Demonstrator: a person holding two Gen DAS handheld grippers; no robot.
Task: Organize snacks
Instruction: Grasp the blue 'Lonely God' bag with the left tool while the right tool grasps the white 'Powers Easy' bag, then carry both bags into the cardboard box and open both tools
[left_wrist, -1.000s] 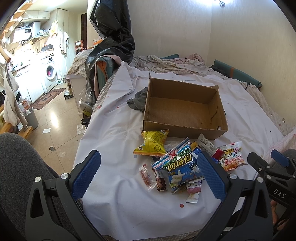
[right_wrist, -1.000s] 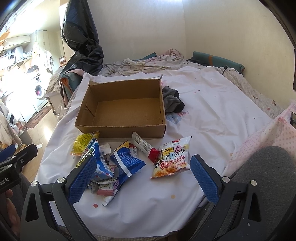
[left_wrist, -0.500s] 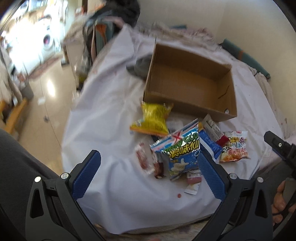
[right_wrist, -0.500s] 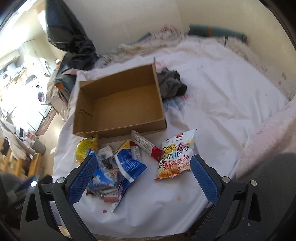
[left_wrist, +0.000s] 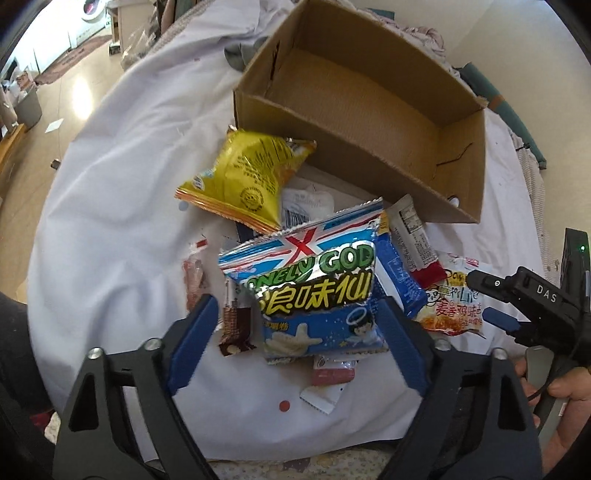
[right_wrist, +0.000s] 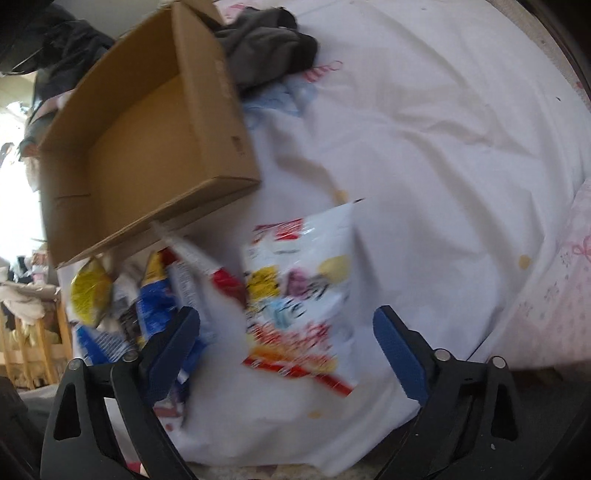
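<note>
Snack pile lies on the white bed sheet (left_wrist: 110, 192), just in front of the near wall of the open cardboard box (left_wrist: 369, 110). The box holds nothing that I can see.

Top of the pile: blue "Lonely God" bag (left_wrist: 314, 288), tilted, resting on other packets. Yellow bag (left_wrist: 243, 177) behind it, its far corner close against the box wall. A slim white bar with a red end (left_wrist: 417, 240) lies to the right of the blue bag; a white and orange noodle packet (left_wrist: 454, 306) lies further right. A small brown wrapper (left_wrist: 236, 325) and a clear red-tinted wrapper (left_wrist: 194, 277) sit at the left edge of the pile.

My left gripper (left_wrist: 295, 339) points steeply down over the blue bag. Its jaws have just been closing; the bag's lower end sits between them, but the pads look clear of it, so nothing is gripped.

My right gripper (right_wrist: 286, 350) points down over the noodle packet (right_wrist: 299, 295). Its jaws have just been closing a little; they stand wide, released, with the packet between them. This view is motion-blurred, so I cannot be sure the pads are clear of the packet, though they appear so. A dark grey cloth (right_wrist: 266, 40) lies bunched beside the box's far corner.

In the left view my right hand (left_wrist: 561, 398) shows at the lower right edge, wrapped around the right gripper's handle.
</note>
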